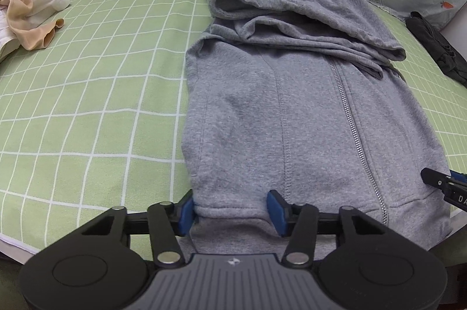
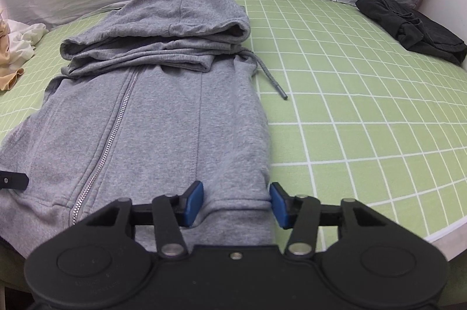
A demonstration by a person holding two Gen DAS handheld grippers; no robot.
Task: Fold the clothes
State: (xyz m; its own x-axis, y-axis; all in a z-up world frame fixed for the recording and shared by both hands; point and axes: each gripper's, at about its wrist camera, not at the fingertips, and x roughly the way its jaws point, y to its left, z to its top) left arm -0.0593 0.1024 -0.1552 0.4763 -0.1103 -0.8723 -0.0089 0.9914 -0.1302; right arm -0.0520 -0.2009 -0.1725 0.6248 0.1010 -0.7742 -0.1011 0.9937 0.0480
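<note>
Step in hand: judged to be taking the bottom hem of the grey hoodie (image 1: 306,117) at both corners, ready to fold it up toward the hood.
How to do it well: both claws should bite the whole hem band, close together in time, and lift evenly so the zipper (image 1: 354,131) stayed straight.
Left claw (image 1: 233,212): spread wide, its blue pads straddling the hem's left corner, pinching nothing yet.
Right claw (image 2: 236,203): likewise spread, pads either side of the hem's right corner.
Hoodie: lay flat on the green checked bed (image 2: 364,120), sleeves tucked in, hood (image 2: 181,15) farthest away.
Drawstring (image 2: 270,76): trailed loose on the bed; it might need tucking.
</note>
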